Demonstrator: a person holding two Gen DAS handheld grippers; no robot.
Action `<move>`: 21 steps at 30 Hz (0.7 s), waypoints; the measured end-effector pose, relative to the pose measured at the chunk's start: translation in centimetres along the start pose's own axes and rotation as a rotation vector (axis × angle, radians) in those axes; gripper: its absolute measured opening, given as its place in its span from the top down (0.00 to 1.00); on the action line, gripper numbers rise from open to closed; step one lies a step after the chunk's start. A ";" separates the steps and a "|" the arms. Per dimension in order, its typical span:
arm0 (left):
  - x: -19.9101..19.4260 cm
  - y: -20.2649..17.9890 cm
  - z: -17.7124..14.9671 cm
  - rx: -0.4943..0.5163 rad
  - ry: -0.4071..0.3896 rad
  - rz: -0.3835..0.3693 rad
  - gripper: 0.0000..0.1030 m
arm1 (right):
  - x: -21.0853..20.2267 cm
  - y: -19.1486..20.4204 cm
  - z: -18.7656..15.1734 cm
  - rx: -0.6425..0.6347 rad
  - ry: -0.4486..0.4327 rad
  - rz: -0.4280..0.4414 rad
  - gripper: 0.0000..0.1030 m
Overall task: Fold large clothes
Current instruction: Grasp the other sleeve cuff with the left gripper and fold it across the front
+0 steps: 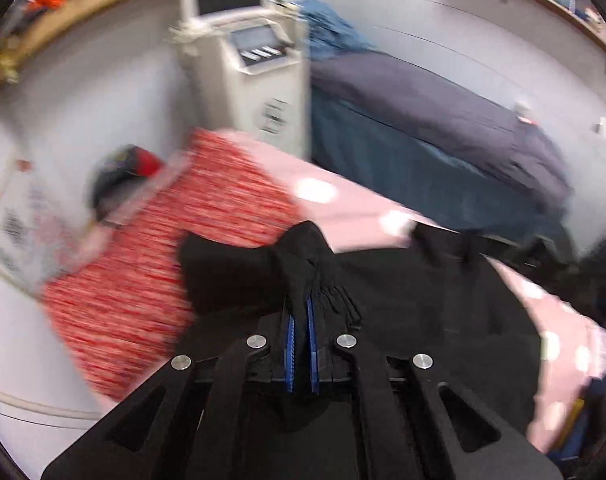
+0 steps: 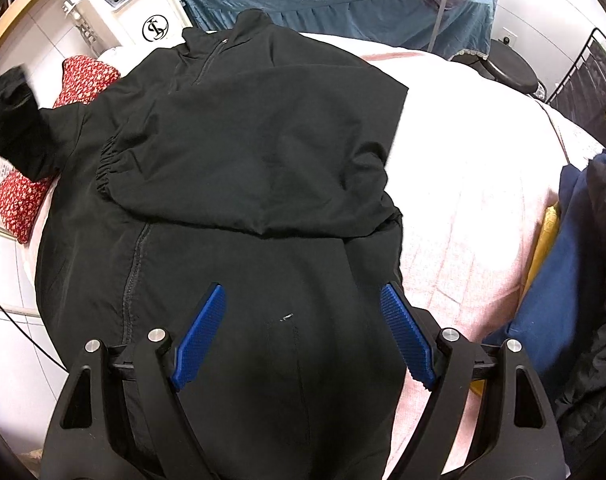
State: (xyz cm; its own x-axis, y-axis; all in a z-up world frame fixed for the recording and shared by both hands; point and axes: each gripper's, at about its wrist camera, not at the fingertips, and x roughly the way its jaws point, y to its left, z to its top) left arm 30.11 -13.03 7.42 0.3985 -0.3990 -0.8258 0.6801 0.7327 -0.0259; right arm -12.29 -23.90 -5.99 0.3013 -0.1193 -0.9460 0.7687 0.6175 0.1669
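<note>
A black jacket (image 2: 263, 152) is spread on a pink bed cover (image 2: 475, 216), its collar toward twelve o'clock in the right wrist view. One sleeve is folded across the chest, with its gathered cuff seen at about nine o'clock of the jacket's middle. The other sleeve (image 2: 11, 120) is lifted off the bed at the nine o'clock edge of that view.

The left gripper (image 1: 301, 304) is pressed together on that black sleeve's elastic cuff (image 1: 303, 264); the cloth is pinched between the blue pads (image 1: 290, 344) and bunched above them. The left view is blurred.

The right gripper (image 2: 303, 300) is held spread wide above the jacket's lower part, and nothing is gripped between its blue pads (image 2: 201, 336).

A red patterned pillow (image 2: 19, 200) is seen at nine o'clock beside the jacket, and a white machine with a screen (image 1: 239, 40) at twelve o'clock.
</note>
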 end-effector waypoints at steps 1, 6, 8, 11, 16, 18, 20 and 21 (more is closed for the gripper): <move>0.9 -2.1 -0.5 0.000 0.028 -0.053 0.95 | -0.2 -0.4 -0.1 0.008 -0.002 -0.004 0.23; 5.2 -11.7 -3.7 0.055 0.158 -0.224 0.95 | -0.6 -2.7 -1.1 0.069 0.002 -0.025 0.23; 7.3 -14.8 -5.7 0.071 0.235 -0.267 0.93 | -0.6 -3.6 -1.5 0.092 0.006 -0.031 0.23; 9.7 -17.8 -8.2 0.089 0.302 -0.277 0.79 | -0.6 -4.5 -2.0 0.119 0.011 -0.038 0.23; 10.8 -19.2 -10.4 0.104 0.321 -0.302 0.16 | 0.0 -4.8 -1.9 0.121 0.024 -0.037 0.23; 10.3 -19.0 -10.9 0.120 0.319 -0.309 0.13 | 0.2 -4.4 -1.4 0.102 0.022 -0.035 0.23; 9.6 -18.2 -11.2 0.133 0.289 -0.293 0.12 | 0.5 -3.6 -0.7 0.072 0.019 -0.020 0.23; 9.4 -17.4 -11.5 0.141 0.273 -0.254 0.11 | 0.6 -3.2 -0.3 0.056 0.016 -0.014 0.23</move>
State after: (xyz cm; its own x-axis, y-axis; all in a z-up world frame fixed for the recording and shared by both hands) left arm 15.01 -23.19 -6.37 0.0414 -0.3829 -0.9229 0.8213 0.5390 -0.1868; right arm -14.74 -25.69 -7.22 0.2813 -0.1153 -0.9527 0.8036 0.5710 0.1681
